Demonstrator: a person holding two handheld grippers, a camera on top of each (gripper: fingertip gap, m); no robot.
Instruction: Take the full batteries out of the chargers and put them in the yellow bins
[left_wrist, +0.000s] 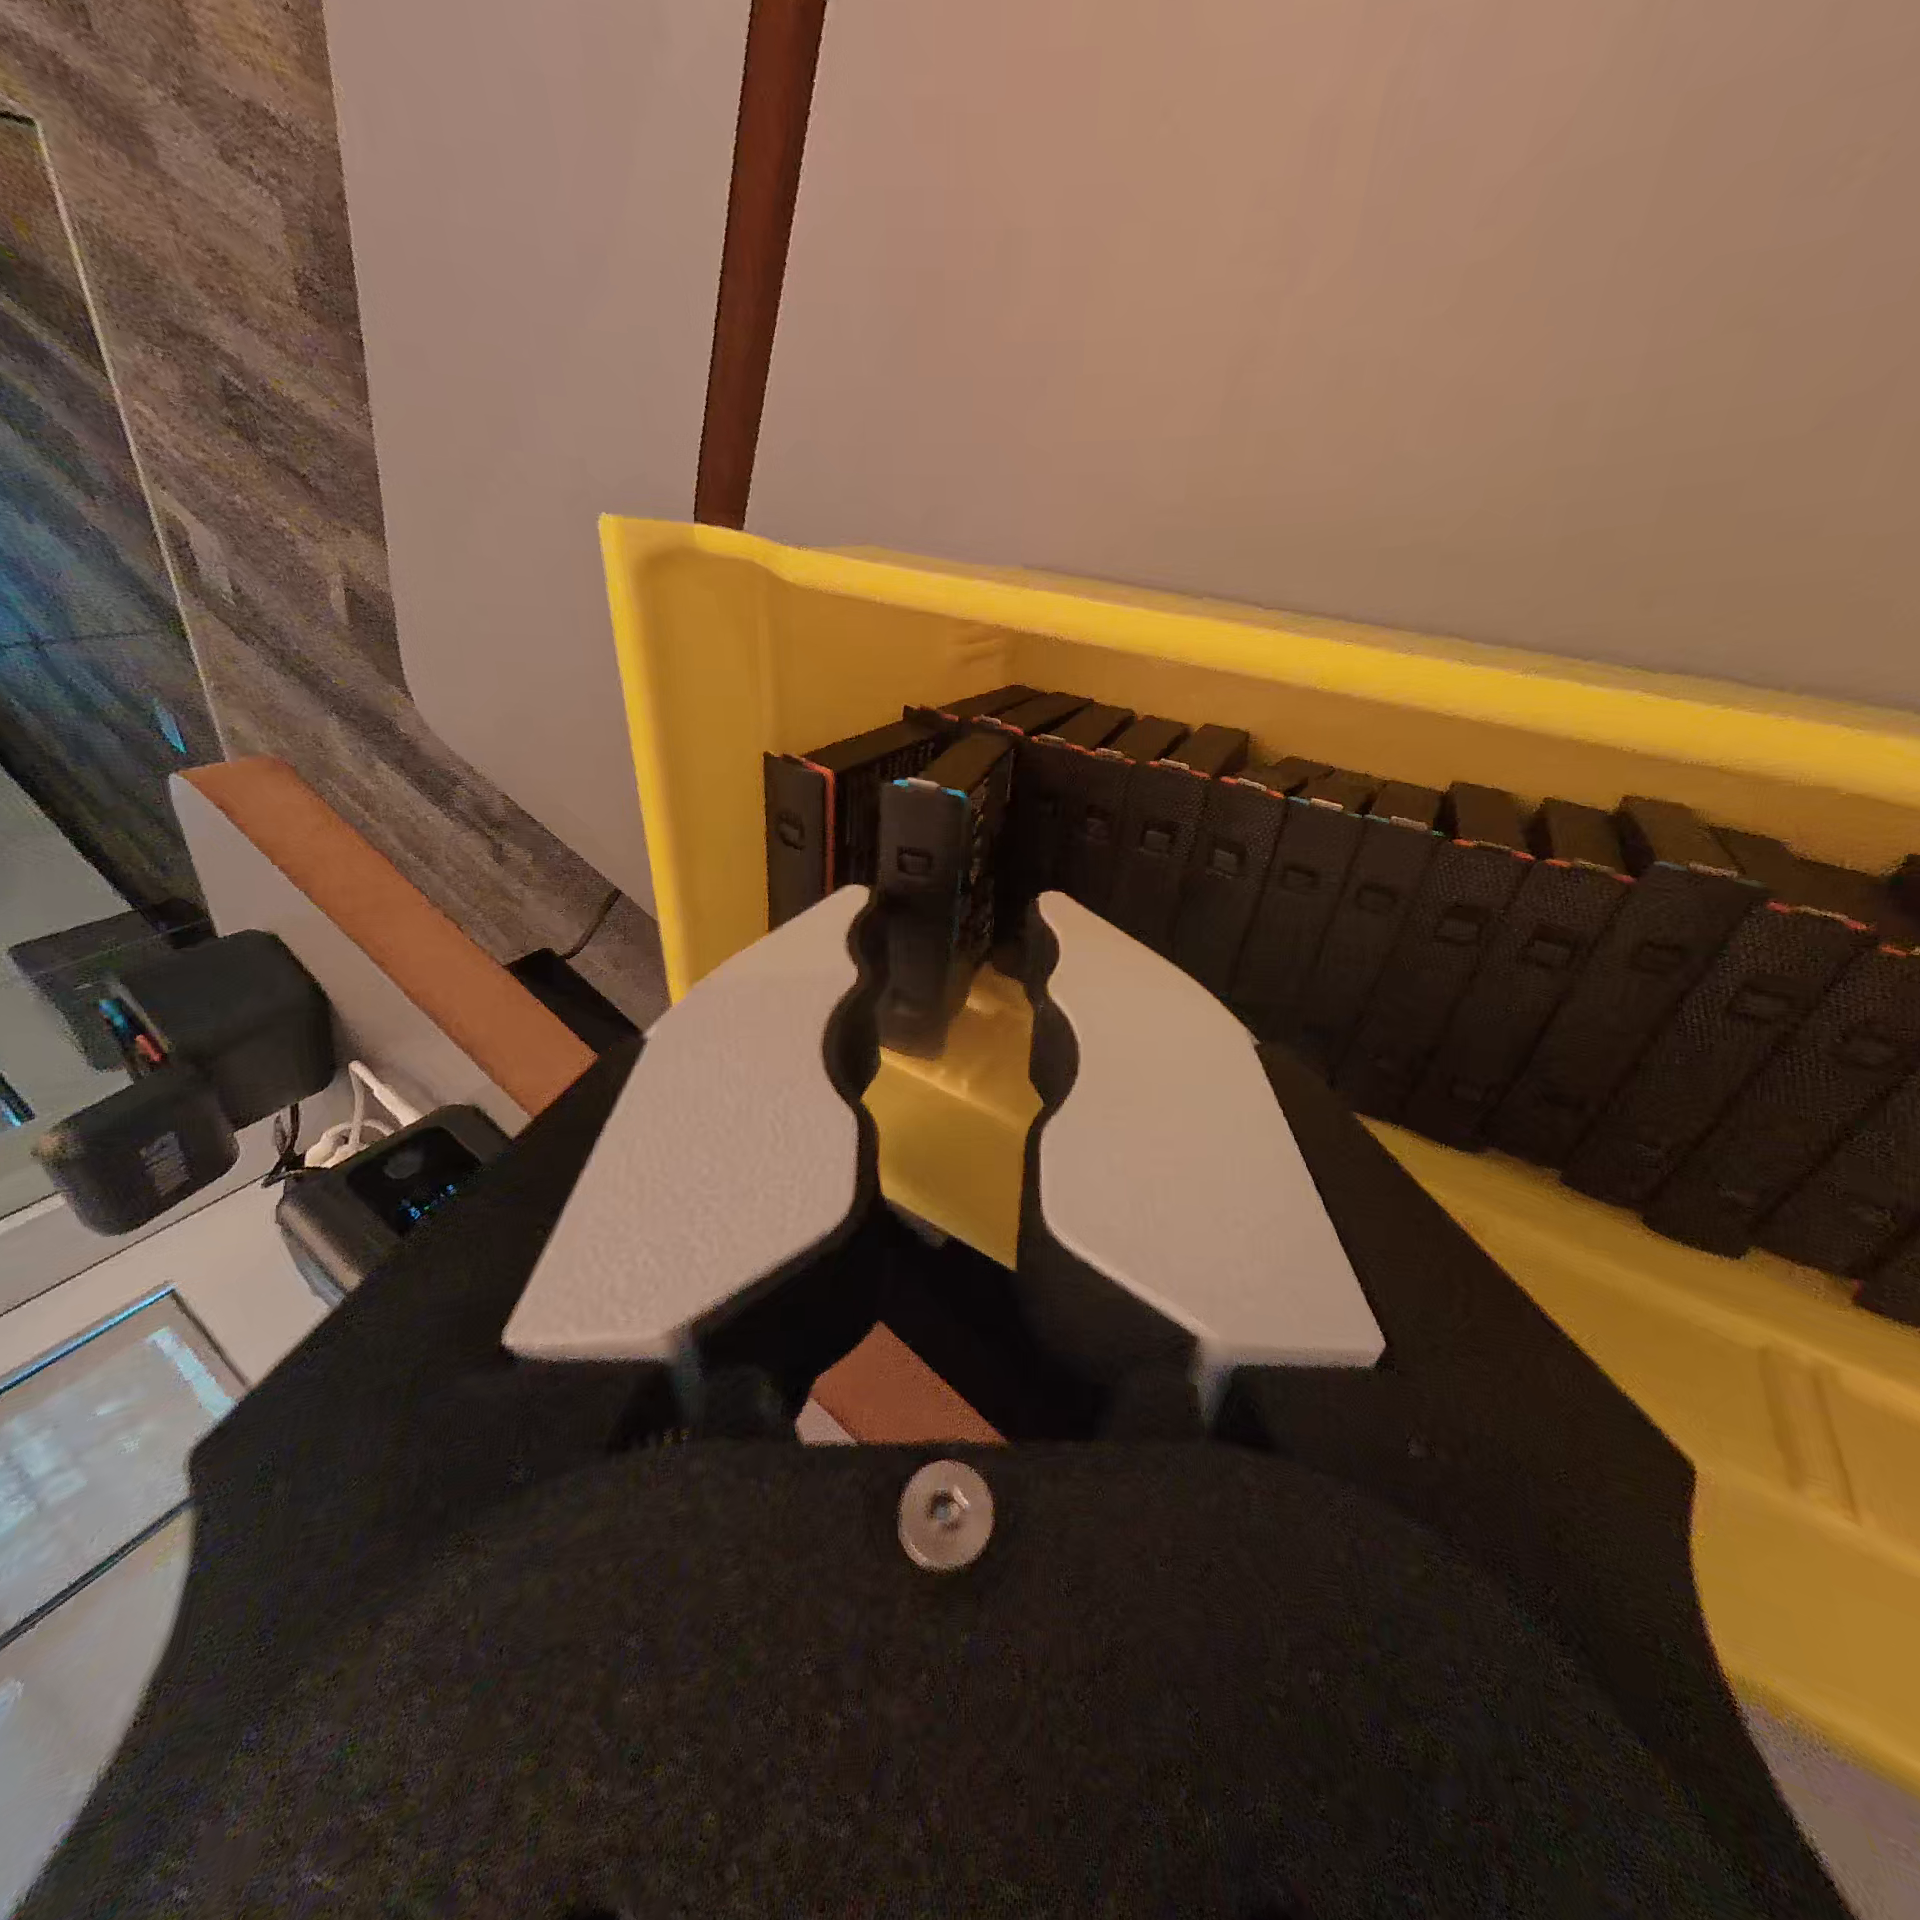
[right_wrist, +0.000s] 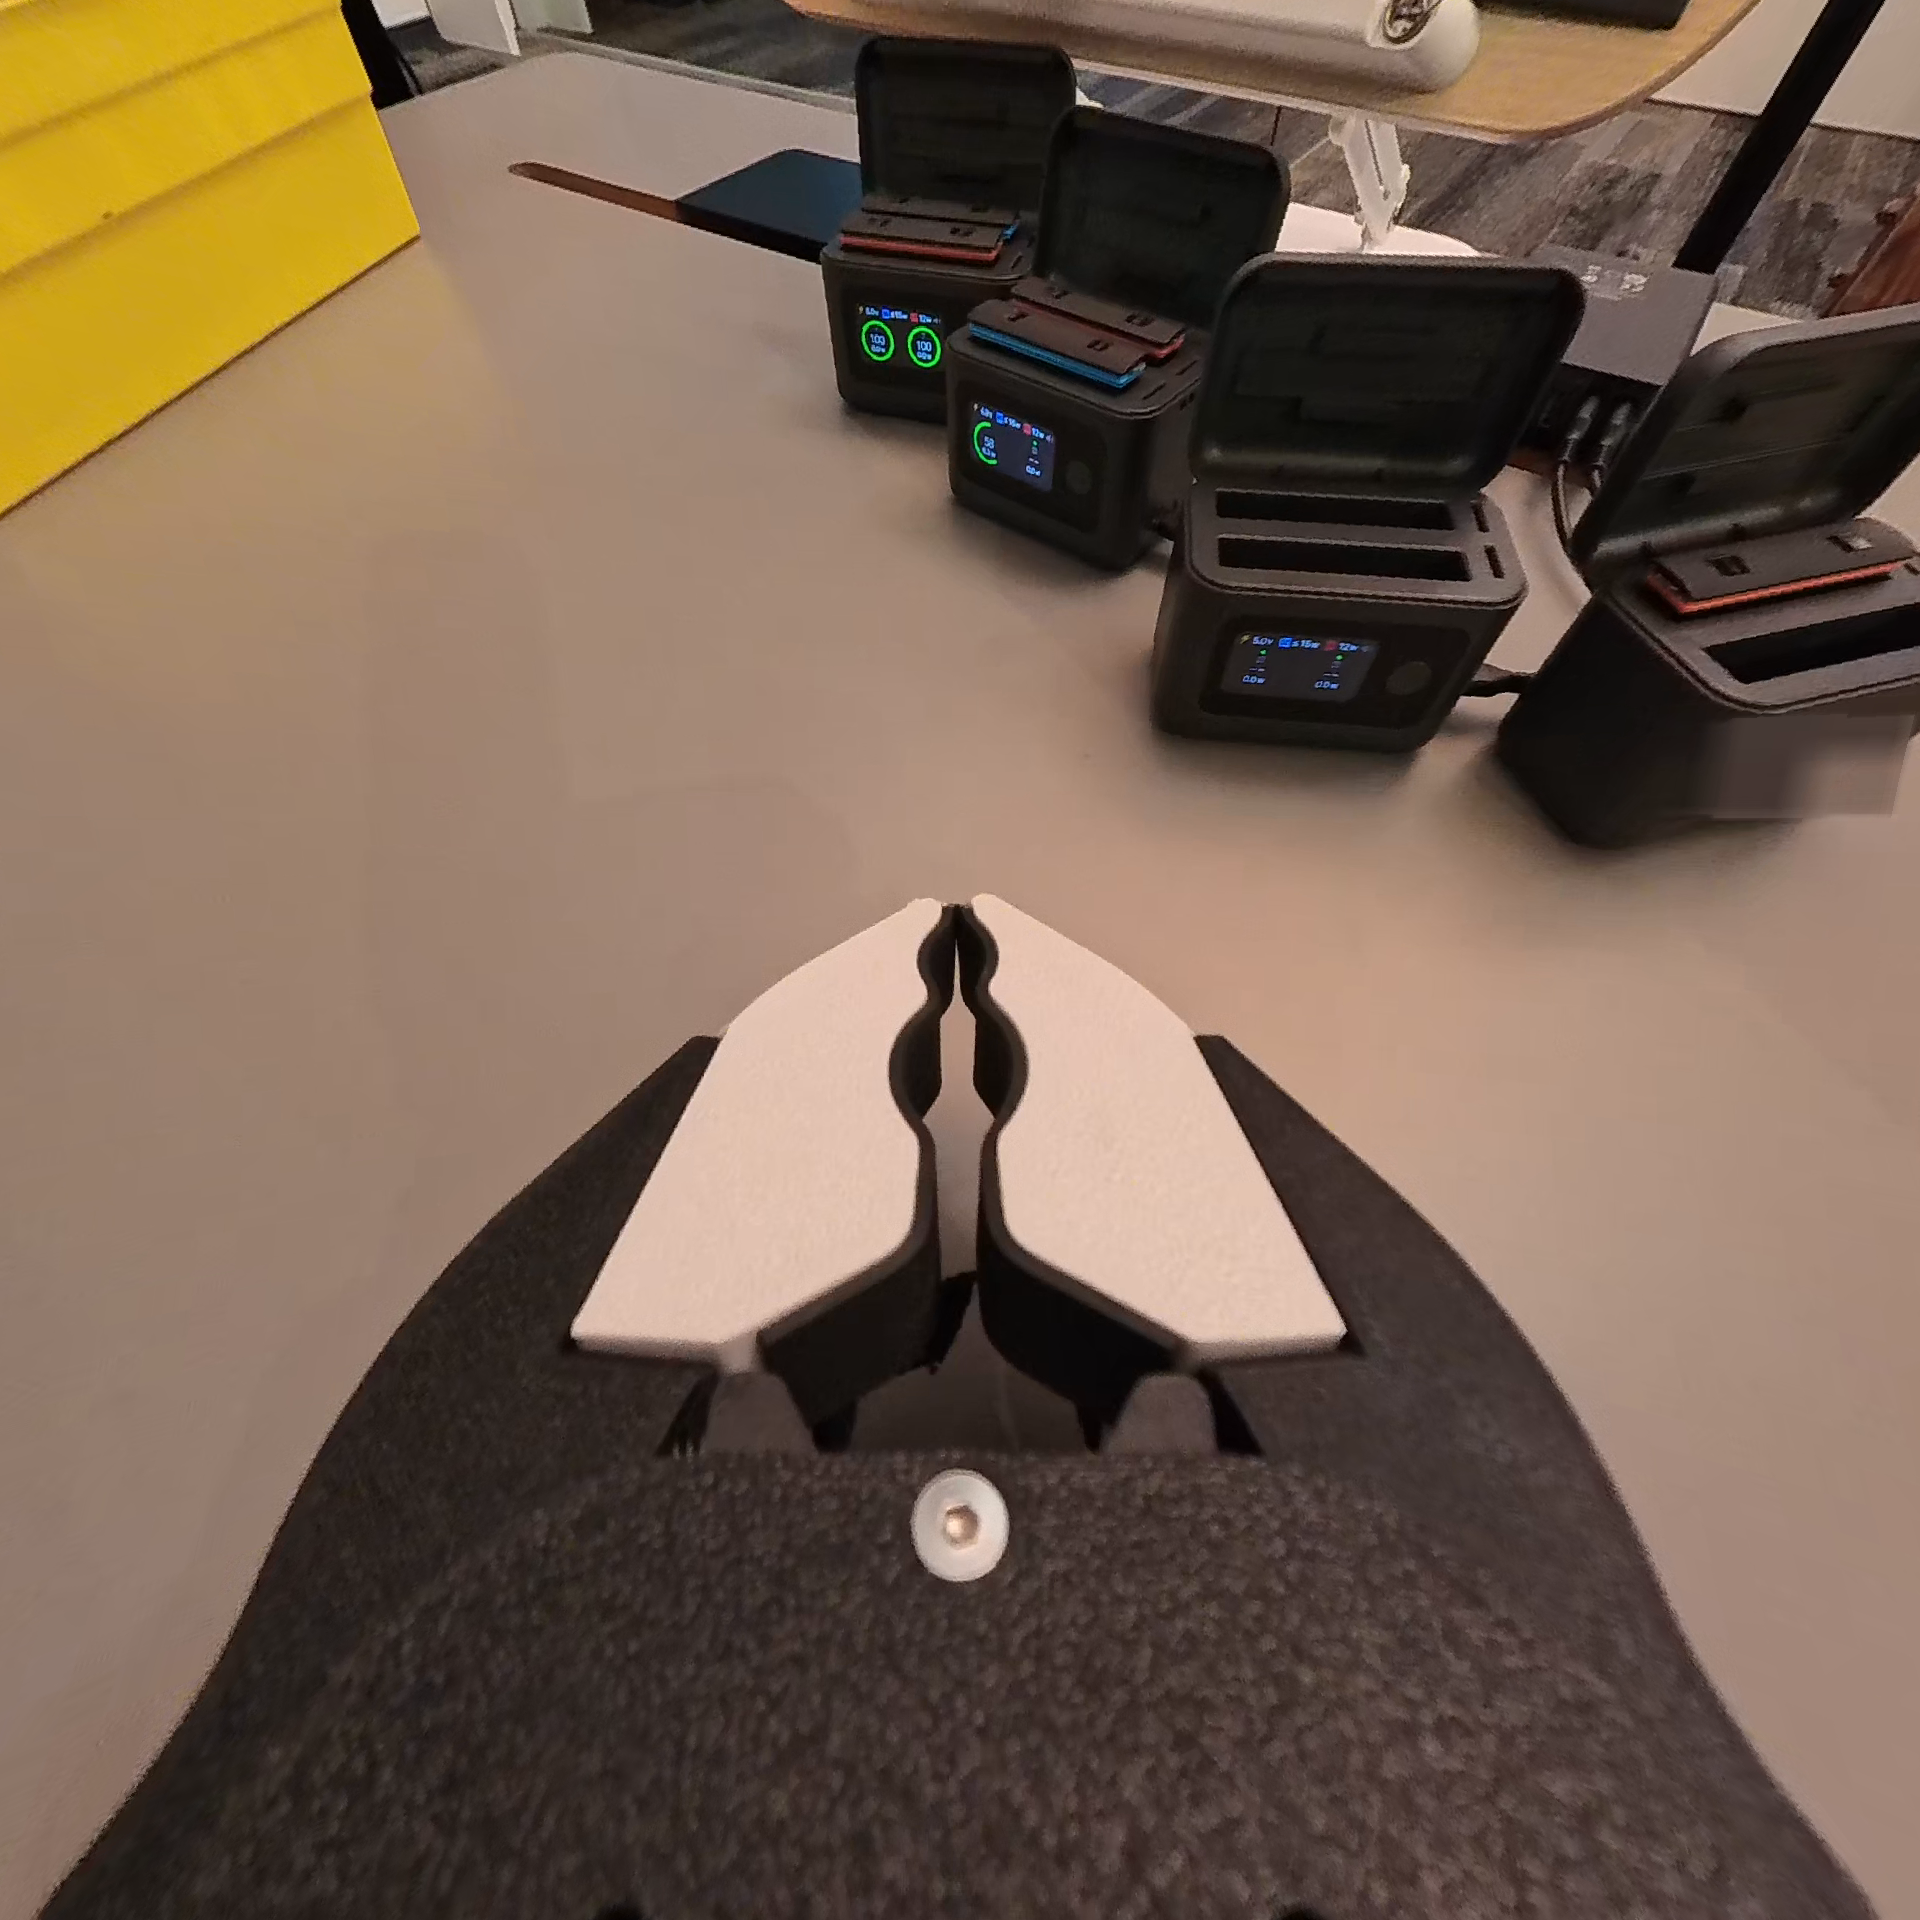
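Your left gripper (left_wrist: 951, 940) sits right at the near left corner of the yellow bin (left_wrist: 1299, 649), its jaws parted with a black battery (left_wrist: 935, 894) standing between them. That battery touches the left finger, but a gap shows on the right side, so you hold it loosely at best; I judge you are just letting it go. It stands on end, long axis roughly upright and leaning slightly, its coloured top edge pointing up, like the row of batteries (left_wrist: 1507, 956) packed side by side along the bin. Standing them this way keeps the row tight and leaves room at the left end, which is likely why you place it there.

Your right gripper (right_wrist: 956, 920) hovers over the grey table (right_wrist: 520, 727), fingers pressed together on nothing, aimed toward the chargers (right_wrist: 1335, 613). All four lids stand open. One charger is vacant; the far one (right_wrist: 914, 312) shows two green rings and holds batteries, probably your next pick.
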